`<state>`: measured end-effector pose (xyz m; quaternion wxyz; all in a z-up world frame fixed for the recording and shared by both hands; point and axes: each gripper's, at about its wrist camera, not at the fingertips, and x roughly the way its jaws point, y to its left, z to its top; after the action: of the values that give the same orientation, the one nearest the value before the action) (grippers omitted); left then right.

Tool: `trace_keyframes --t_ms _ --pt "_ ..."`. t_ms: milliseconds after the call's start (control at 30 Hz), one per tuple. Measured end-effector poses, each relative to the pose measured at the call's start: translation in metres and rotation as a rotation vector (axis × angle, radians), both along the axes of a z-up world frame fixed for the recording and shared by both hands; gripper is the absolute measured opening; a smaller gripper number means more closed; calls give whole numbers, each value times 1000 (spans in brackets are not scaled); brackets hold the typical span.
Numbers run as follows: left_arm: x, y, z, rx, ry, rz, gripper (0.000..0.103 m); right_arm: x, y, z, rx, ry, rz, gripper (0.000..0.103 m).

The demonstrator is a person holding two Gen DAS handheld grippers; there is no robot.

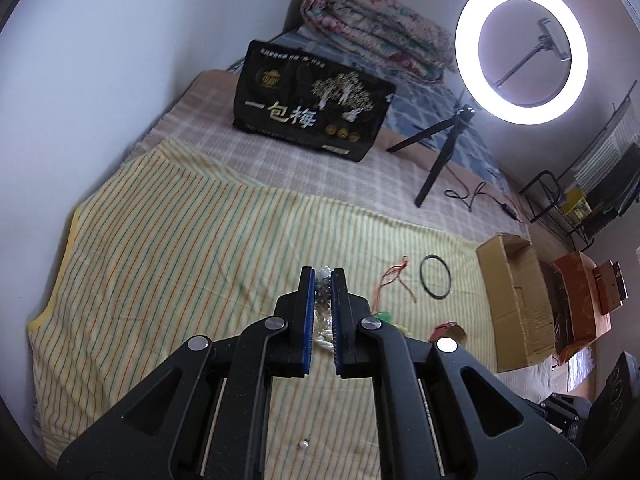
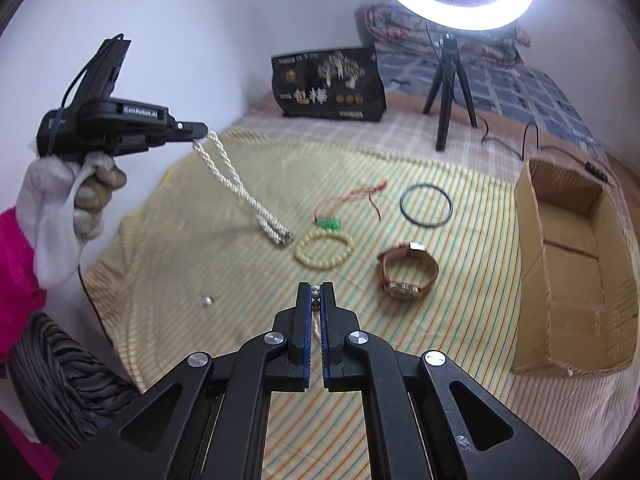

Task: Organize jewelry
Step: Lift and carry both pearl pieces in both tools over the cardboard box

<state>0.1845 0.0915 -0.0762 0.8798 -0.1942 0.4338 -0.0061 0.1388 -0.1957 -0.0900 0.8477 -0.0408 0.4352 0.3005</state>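
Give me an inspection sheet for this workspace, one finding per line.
Surface: striped cloth spread over a bed.
Job's things: twisted pearl necklace hanging off the cloth; bead bracelet, wristwatch, black ring, red cord with green charm lying on the cloth.
Clutter: loose bead; open cardboard box.
Grippers: left gripper shut on the necklace; right gripper shut on another beaded end, link unclear.
Cables: black lead by the tripod.
Surroundings: ring light, black printed bag, folded quilt.

white walls, bed (image 1: 248, 184) with striped yellow sheet (image 1: 180, 248), folded quilt (image 1: 376, 36) at head, lit ring light (image 1: 520, 50) on tripod (image 2: 450, 92)
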Motion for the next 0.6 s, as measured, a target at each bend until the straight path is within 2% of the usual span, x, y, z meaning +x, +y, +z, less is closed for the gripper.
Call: trace_keyframes --t_ms 300,600 --pt "-18 -26 25 -1 -68 -51 5 -4 -1 20 30 -55 -7 2" --pt "-31 -39 40 -5 -81 -77 5 -3 -7 37 68 -97 -29 2"
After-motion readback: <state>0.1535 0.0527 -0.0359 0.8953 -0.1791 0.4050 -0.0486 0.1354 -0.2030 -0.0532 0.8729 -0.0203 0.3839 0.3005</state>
